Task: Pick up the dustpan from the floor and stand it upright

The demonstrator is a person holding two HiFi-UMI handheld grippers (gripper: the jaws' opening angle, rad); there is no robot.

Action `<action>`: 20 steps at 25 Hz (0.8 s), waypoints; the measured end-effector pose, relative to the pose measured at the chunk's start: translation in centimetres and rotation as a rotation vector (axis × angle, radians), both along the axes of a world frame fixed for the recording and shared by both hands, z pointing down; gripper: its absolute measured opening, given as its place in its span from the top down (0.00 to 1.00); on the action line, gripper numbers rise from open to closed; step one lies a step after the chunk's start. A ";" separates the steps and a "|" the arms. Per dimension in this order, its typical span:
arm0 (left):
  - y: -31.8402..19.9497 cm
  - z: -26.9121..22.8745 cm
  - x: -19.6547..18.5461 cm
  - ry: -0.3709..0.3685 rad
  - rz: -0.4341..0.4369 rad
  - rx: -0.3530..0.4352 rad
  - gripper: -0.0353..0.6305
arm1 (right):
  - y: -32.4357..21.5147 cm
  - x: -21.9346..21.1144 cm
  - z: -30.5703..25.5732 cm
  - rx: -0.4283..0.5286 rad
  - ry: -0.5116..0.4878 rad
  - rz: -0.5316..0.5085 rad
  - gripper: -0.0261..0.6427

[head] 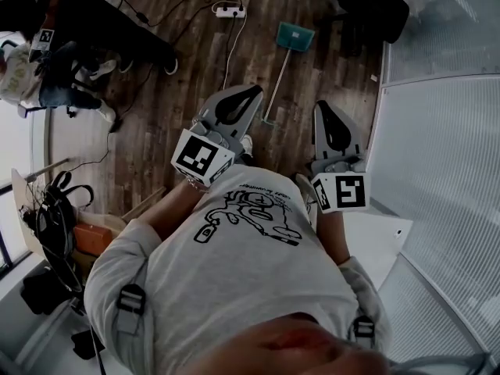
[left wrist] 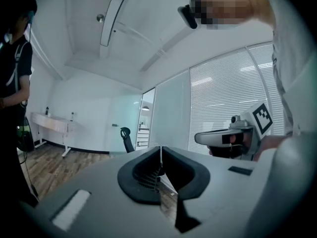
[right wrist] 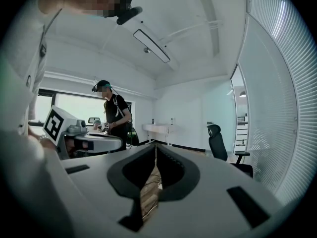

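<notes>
Both my claws are closed on nothing. The left claw (head: 248,94) and right claw (head: 323,109) are held level at chest height, jaws meeting tip to tip. The dustpan (head: 294,36) lies flat on the floor (head: 187,69) well ahead, its handle (head: 278,80) running back toward me.

My worry is that thin handle. Low against the boards, it could slip or roll out of a pinch, and the pan may topple once stood up. The power strip (head: 229,9) and its cable (head: 233,49) lie near and could snag.

Neither claw view shows the dustpan. The handle's near end is hard to make out beside the left claw.
</notes>
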State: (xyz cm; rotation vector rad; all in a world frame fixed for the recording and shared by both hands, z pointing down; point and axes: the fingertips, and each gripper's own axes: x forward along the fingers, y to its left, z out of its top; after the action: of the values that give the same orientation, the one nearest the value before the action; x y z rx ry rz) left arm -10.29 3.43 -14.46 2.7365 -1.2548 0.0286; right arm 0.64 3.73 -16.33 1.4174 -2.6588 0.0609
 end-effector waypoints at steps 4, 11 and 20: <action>-1.6 0.7 -1.2 0.001 0.006 -0.008 0.93 | -1.7 -1.4 0.6 -0.005 -0.001 0.001 0.95; -3.3 1.5 -1.4 -0.008 0.013 -0.014 0.93 | -3.5 -1.6 1.4 -0.015 0.002 0.005 0.95; -4.8 3.3 0.7 0.000 0.009 -0.041 0.93 | -5.5 0.0 4.0 -0.058 0.014 -0.016 0.95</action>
State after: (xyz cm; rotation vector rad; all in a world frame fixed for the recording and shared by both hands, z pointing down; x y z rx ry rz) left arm -9.61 -1.38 -11.20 2.7074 -1.2286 0.0541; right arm 0.62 -1.73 -12.34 1.3741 -2.6343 0.1243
